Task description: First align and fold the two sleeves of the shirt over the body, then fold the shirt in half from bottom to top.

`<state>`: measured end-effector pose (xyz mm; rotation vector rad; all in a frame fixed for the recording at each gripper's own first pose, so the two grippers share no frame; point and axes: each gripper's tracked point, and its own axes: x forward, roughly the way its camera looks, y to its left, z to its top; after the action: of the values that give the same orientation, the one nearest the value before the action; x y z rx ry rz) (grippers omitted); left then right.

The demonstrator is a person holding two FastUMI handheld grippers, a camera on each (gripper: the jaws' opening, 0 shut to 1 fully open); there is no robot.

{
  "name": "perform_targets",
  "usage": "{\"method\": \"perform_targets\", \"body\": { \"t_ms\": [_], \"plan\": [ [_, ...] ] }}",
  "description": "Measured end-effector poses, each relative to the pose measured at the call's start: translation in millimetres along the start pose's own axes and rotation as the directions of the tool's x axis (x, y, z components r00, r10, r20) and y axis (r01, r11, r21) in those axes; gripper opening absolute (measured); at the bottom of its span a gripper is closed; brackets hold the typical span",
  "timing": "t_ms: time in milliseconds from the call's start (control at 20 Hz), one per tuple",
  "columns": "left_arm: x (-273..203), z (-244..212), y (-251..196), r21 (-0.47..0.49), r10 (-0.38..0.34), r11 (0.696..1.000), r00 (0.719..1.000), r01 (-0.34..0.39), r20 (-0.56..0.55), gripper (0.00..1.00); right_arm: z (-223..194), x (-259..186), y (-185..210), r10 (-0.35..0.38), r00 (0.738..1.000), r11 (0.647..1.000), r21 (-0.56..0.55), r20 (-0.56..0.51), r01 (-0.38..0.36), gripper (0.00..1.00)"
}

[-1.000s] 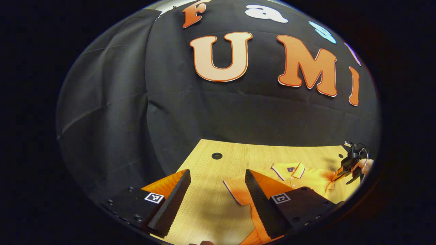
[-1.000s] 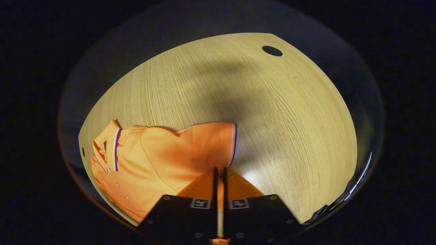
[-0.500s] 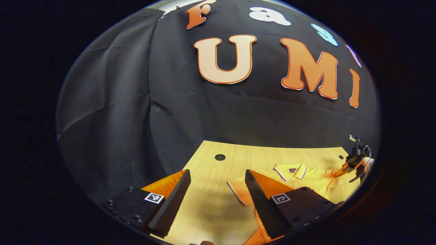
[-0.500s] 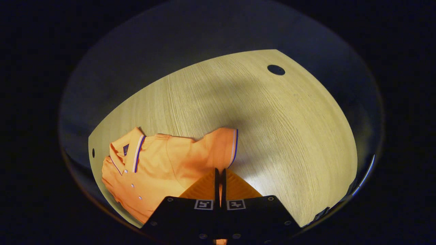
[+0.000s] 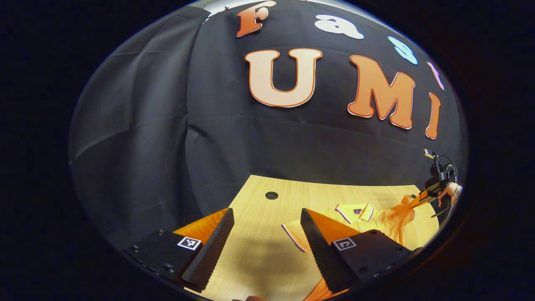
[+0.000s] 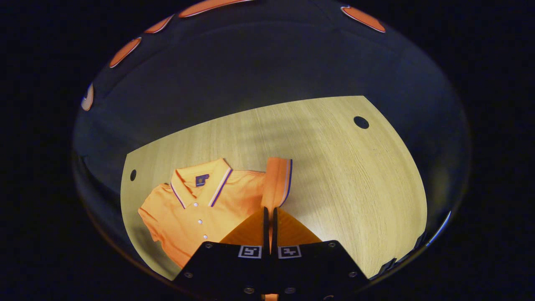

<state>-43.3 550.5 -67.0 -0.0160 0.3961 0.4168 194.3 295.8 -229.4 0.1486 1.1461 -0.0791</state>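
Observation:
An orange polo shirt with a striped collar lies face up on the wooden table. My right gripper is shut on one sleeve, which is lifted off the table and stands up narrow beside the collar. In the left gripper view that same gripper is at the far right, held by a hand, pulling the sleeve up from the shirt. My left gripper hovers open over bare table, left of the shirt's other sleeve, with nothing between its fingers.
The table has round cable holes near its far corners. Black cloth walls close behind the table's far edge. Bare wood lies to the right of the shirt in the right gripper view.
My right gripper has risen with the sleeve, which went from lying spread on the table to hanging up narrow. The left gripper stays open and has barely moved.

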Motion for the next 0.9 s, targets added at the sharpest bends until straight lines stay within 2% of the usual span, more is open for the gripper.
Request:
{"method": "perform_targets", "body": {
  "t_ms": [500,800,900],
  "plan": [
    [-8,-10,54,-0.008,0.015,1.0,1.0,-0.015,-0.011,0.99,-25,5,101,0.053,0.998,0.988,-0.143,-0.015,-0.055,0.0],
    [-9,-23,79,-0.011,0.035,0.999,0.999,-0.036,-0.037,0.98,-46,23,141,0.095,0.994,0.982,-0.16,-0.059,-0.104,0.02],
    [-9,-27,82,-0.014,0.039,0.999,0.998,-0.039,-0.047,1.0,-52,26,154,0.126,0.989,0.978,-0.155,-0.079,-0.137,0.08]
  ]
}}
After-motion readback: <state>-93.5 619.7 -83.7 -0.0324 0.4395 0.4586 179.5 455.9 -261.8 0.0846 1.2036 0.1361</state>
